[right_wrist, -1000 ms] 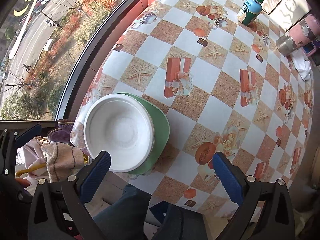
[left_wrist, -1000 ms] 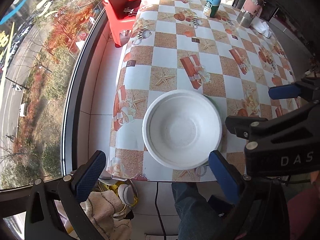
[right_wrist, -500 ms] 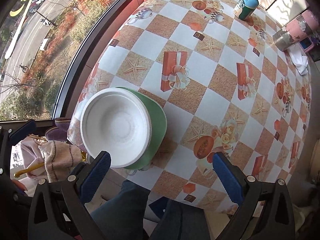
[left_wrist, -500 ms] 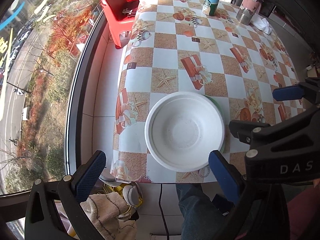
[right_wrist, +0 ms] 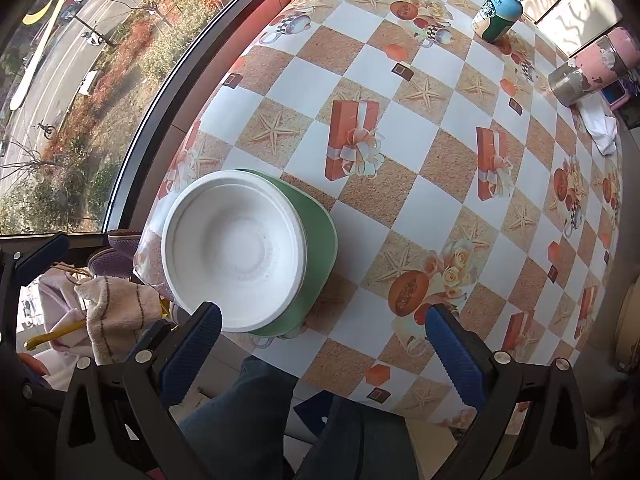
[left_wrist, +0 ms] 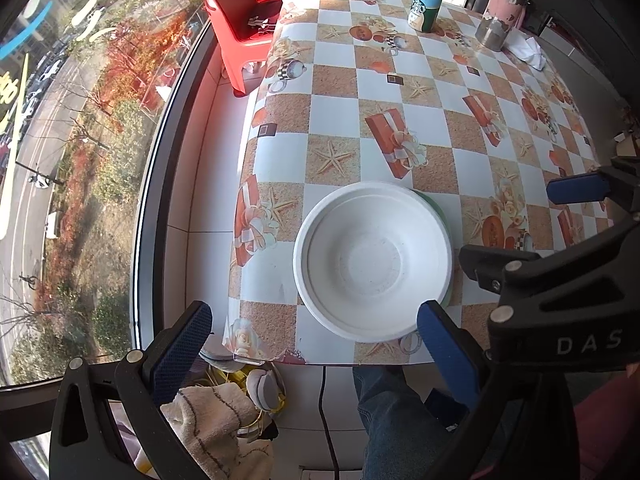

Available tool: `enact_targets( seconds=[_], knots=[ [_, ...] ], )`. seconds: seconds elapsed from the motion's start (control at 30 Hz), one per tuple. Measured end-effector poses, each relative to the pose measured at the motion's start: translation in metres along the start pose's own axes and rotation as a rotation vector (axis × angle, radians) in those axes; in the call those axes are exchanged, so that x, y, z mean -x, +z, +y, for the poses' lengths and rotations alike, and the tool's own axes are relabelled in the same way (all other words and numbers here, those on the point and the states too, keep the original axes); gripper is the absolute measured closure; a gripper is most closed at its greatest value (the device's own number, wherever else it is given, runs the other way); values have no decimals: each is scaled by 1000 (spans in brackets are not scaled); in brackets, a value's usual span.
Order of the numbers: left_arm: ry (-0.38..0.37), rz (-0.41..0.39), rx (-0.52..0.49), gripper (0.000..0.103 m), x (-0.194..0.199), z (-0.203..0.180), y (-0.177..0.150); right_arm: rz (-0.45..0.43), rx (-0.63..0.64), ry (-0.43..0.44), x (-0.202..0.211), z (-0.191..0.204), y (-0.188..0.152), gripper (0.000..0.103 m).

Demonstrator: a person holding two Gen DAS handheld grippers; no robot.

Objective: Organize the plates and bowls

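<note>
Two hand-held grippers, both yours, both spread wide with nothing in them.

White bowl (left_wrist: 372, 260) sits nested on the green plate (right_wrist: 320, 236) at the near edge of the bench (left_wrist: 440, 92). It's ahead of your left hand-held gripper (left_wrist: 316, 340), between its fingers and clear of both. For your right hand-held gripper (right_wrist: 324, 340) it's off by the left finger, untouched. Green-capped bottle (right_wrist: 496, 12) and pink tumbler (right_wrist: 592, 72) stand well beyond, at the far end.
</note>
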State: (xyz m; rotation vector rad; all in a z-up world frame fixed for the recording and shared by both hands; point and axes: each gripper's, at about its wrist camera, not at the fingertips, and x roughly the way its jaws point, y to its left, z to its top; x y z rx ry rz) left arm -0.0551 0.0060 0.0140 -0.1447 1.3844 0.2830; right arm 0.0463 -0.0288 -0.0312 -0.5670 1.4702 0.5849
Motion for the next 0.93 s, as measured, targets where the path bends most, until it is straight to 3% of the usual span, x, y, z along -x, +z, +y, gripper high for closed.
enact_targets(
  seconds=[0.8,0.93],
  knots=[
    [82,29,-28,0,0,-9,4,0,1,39,-1,-3,1,1],
    [14,-13,1,0,9,-7,5,4,-6,56,-2,-7,1,1]
  ],
)
